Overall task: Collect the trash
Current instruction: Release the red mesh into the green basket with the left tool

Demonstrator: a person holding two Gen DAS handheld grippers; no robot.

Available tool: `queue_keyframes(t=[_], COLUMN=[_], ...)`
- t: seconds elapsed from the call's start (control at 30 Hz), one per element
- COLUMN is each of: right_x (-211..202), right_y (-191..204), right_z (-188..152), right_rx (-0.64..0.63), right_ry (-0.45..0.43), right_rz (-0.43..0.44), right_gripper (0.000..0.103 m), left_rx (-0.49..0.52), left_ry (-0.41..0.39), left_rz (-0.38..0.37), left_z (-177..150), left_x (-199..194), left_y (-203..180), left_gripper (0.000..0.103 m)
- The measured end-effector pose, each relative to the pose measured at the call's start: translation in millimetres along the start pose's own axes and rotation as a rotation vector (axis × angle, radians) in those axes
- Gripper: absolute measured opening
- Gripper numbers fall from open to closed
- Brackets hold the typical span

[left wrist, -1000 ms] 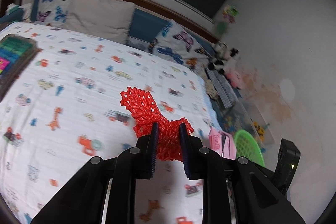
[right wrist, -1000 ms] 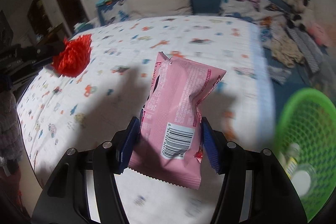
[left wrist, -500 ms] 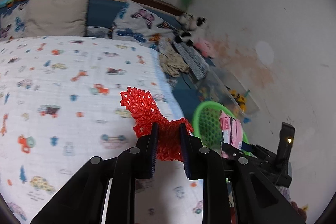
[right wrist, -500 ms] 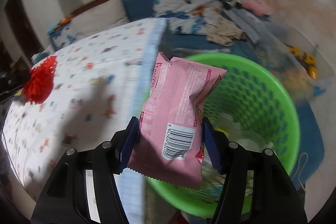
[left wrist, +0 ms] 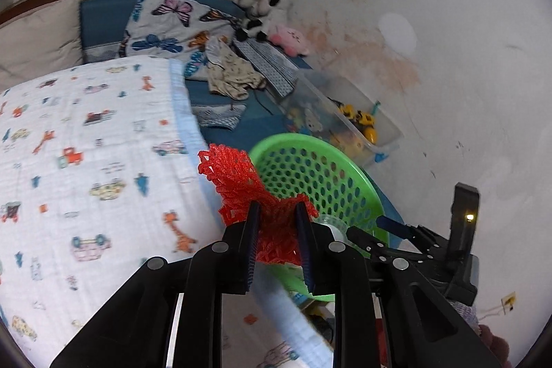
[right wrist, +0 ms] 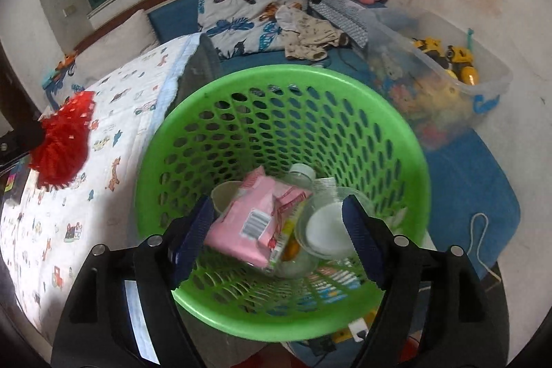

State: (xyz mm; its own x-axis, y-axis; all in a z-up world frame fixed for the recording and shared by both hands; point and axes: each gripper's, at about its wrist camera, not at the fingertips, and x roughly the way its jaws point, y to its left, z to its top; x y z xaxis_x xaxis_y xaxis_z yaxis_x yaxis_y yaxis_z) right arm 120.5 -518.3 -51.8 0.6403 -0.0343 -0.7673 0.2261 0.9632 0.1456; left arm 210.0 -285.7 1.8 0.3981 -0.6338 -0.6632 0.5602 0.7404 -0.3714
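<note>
A crumpled red plastic mesh net (left wrist: pixel 257 195) is clamped in the left tongs (left wrist: pixel 277 231). The right tongs (right wrist: pixel 277 230), just opened wide, are empty above the pink foil snack packet (right wrist: pixel 246 223) in the green perforated plastic basket (right wrist: pixel 407 140).

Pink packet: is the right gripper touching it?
Apart. The right wrist view shows the right gripper open, its jaws just widened, with the pink packet lying in the green basket below.

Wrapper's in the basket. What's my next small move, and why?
Probably carry the left gripper over the green basket and open it. It is shut on the red mesh beside the rim, while the right gripper, jaws just opened, holds nothing above the pink wrapper.
</note>
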Motion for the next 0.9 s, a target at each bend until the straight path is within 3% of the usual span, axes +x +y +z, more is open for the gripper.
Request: queue_keyframes(t=[0.53,0.63,0.7,0.9], right_x=[-43,-44,-45,-47], right_y=[-15,-12,-9,-4], right_z=[-15,-18,-20,-27], right_rx=[0.034,0.022,0.014,-0.002], right_ry=[-0.079,-0.08,-0.081,-0.085], right_rz=[-0.033,-0.043,-0.05,-0.069], right_gripper=[0.081,0.081,0.082,0.082], left_rx=[0.062,0.068,0.07,0.077], left_ry=[0.13,0.143,0.146,0.134], left_rz=[0.001,0.005,0.01,0.008], left_z=[-7,-10,-10,-12], left_x=[70,75,76,71], left_y=[-34,-37,-37,-38], left_gripper=[0.028,0.035,0.053,0.061])
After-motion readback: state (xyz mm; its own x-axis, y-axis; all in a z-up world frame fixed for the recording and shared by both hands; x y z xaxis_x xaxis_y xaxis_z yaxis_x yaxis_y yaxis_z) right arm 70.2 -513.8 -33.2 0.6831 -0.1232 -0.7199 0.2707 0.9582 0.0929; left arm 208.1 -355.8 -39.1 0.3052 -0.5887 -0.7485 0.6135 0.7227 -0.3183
